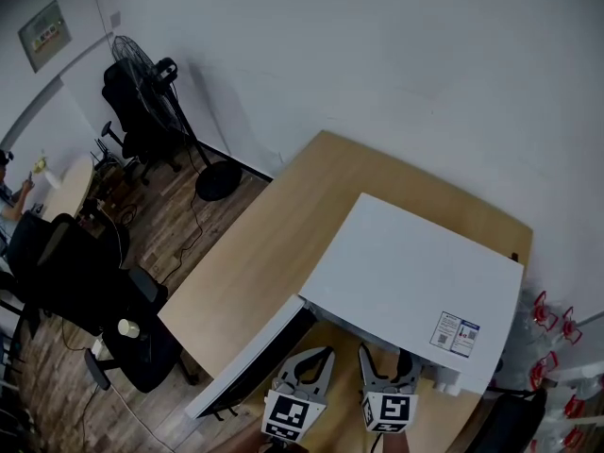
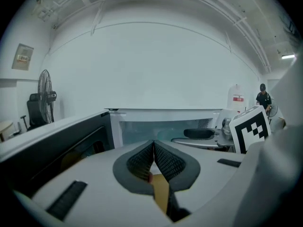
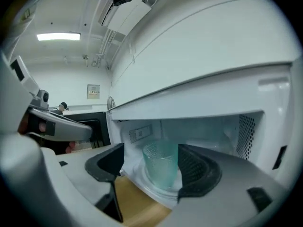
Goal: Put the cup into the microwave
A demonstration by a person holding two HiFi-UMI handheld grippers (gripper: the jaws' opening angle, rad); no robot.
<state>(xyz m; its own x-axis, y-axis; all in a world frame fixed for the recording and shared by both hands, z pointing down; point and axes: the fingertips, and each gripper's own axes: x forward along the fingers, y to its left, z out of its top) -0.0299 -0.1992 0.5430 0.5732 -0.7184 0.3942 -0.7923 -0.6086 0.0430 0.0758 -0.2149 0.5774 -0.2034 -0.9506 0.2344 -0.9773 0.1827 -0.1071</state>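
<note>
Spread jaws of the right hand-held gripper (image 3: 151,156) frame the clear cup (image 3: 161,170) at lower centre of its view. That cup stands upright inside the open white microwave (image 1: 415,272). At the left, the left hand-held gripper (image 2: 154,148), jaws pressed together and empty, faces the open door (image 1: 253,366) on the worktop (image 1: 274,243).

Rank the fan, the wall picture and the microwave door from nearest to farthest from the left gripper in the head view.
1. microwave door, open, just left of the left gripper.
2. fan, on the floor, upper left.
3. wall picture, top left corner.
</note>
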